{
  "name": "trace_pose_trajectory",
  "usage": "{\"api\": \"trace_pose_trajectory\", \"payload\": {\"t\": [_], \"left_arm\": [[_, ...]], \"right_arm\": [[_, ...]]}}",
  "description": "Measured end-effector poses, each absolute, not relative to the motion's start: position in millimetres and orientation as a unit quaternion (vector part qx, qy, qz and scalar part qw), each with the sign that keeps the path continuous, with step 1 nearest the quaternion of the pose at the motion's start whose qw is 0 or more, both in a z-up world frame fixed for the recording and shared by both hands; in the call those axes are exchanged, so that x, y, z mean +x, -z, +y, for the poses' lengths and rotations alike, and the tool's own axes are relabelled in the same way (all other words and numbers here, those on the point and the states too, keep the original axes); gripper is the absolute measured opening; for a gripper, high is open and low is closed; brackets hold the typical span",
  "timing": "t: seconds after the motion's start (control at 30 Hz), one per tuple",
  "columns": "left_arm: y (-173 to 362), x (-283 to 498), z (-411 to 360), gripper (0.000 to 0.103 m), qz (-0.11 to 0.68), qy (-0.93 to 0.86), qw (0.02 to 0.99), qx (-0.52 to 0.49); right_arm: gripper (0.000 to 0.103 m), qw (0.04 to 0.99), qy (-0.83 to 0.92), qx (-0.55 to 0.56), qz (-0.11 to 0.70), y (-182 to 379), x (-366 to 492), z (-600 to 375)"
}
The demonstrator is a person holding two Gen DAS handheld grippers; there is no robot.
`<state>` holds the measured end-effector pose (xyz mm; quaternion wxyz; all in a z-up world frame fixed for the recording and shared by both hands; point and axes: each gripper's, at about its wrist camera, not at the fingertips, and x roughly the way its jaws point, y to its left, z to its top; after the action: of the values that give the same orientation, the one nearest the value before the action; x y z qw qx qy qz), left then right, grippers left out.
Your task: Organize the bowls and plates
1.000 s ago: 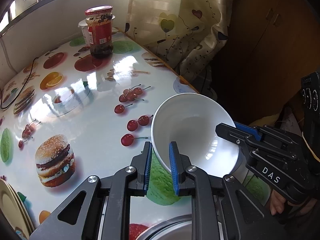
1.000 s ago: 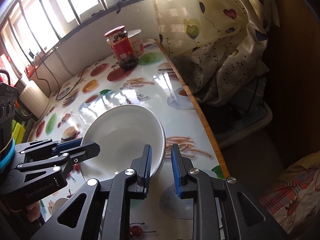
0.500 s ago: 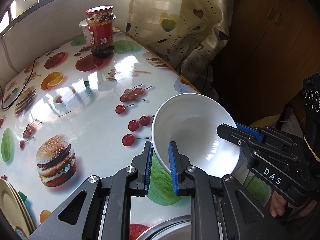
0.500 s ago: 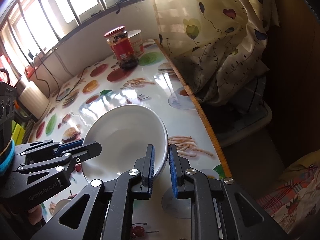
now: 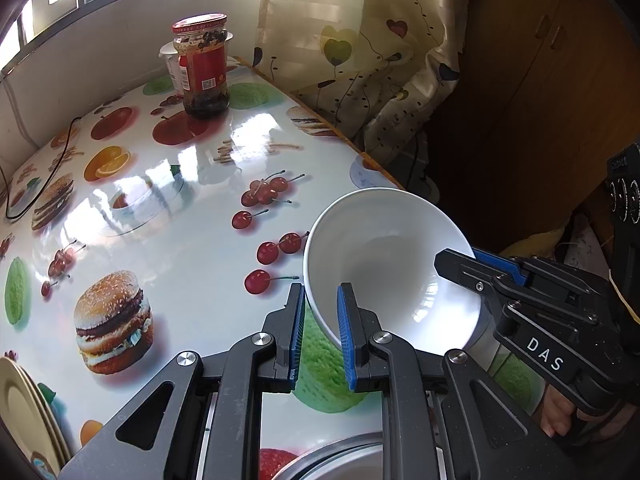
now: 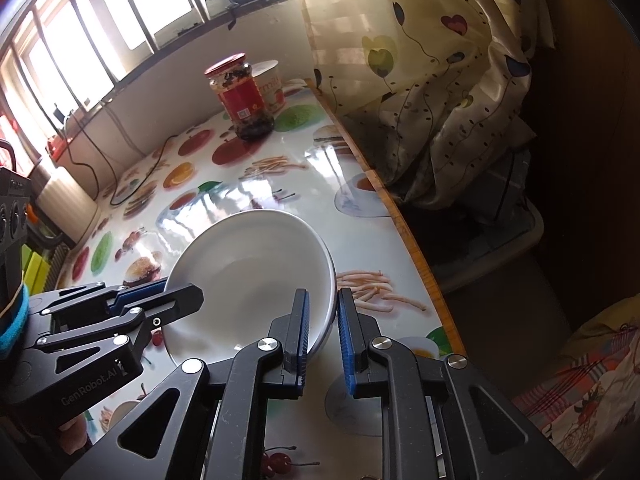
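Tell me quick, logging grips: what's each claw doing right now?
Left claw: closed on the near rim of the white bowl.
Right claw: closed on the same bowl's opposite rim.

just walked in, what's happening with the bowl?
A person holds a gripper in each hand, and both are clamped on one white bowl. The left gripper pinches its near rim, the right gripper the opposite rim. The bowl is tilted above the fruit-print table. A stack of plates sits at the table's left edge, and a jar stands at the far end.
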<state>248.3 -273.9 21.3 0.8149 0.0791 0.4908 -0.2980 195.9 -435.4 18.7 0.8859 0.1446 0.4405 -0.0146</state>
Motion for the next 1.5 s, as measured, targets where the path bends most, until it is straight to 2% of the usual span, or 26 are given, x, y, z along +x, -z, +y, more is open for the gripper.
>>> {"api": "trace_pose_trajectory", "payload": {"t": [1.5], "left_arm": [[-27.9, 242.6, -269.3, 0.017, 0.482, 0.297, 0.821, 0.075]], "right_arm": [[0.014, 0.888, 0.023, 0.15, 0.434, -21.2, 187.5, -435.2]]}}
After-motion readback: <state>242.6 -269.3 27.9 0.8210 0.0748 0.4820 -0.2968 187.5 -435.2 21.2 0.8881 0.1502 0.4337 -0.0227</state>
